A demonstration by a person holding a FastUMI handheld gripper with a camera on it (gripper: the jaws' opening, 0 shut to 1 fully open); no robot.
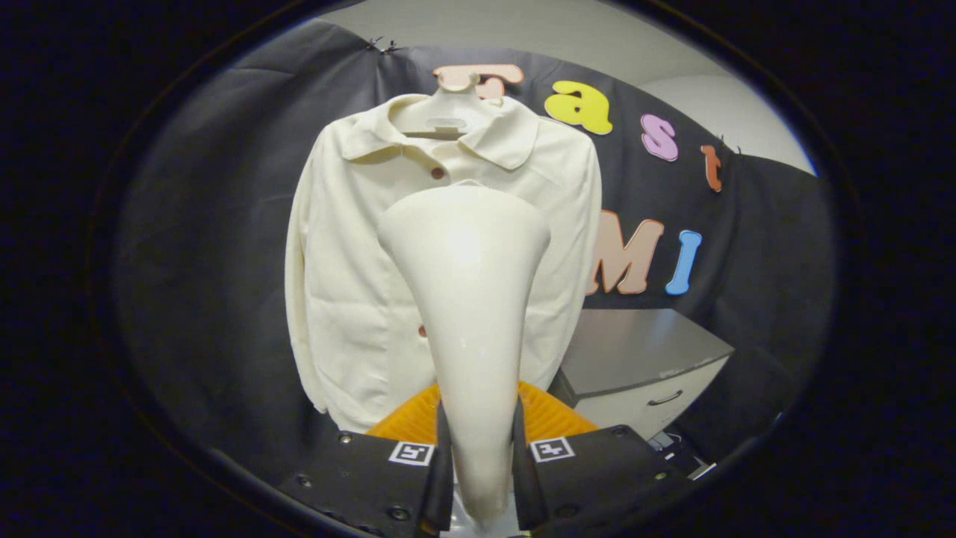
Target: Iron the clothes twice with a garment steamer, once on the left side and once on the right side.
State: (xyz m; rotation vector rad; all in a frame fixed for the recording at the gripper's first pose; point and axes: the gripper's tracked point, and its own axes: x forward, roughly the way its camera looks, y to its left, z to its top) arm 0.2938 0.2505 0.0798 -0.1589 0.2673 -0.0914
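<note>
A cream buttoned shirt (351, 269) hangs on a white hanger (457, 82) against the black booth wall, facing me. My gripper (478, 456) is shut on the handle of a cream garment steamer (467, 299), both fingers pressing its narrow lower part. The steamer rises upright from between the fingers and widens to a broad head in front of the shirt's chest, covering the button line there. I cannot tell whether the head touches the cloth. Two brown buttons show, one below the collar and one beside the steamer's neck.
A low white cabinet (642, 359) with a dark grey top and a drawer handle stands to the right of the shirt, close to its hem. Black cloth hangs behind and on both sides. Some small items lie on the floor by the cabinet.
</note>
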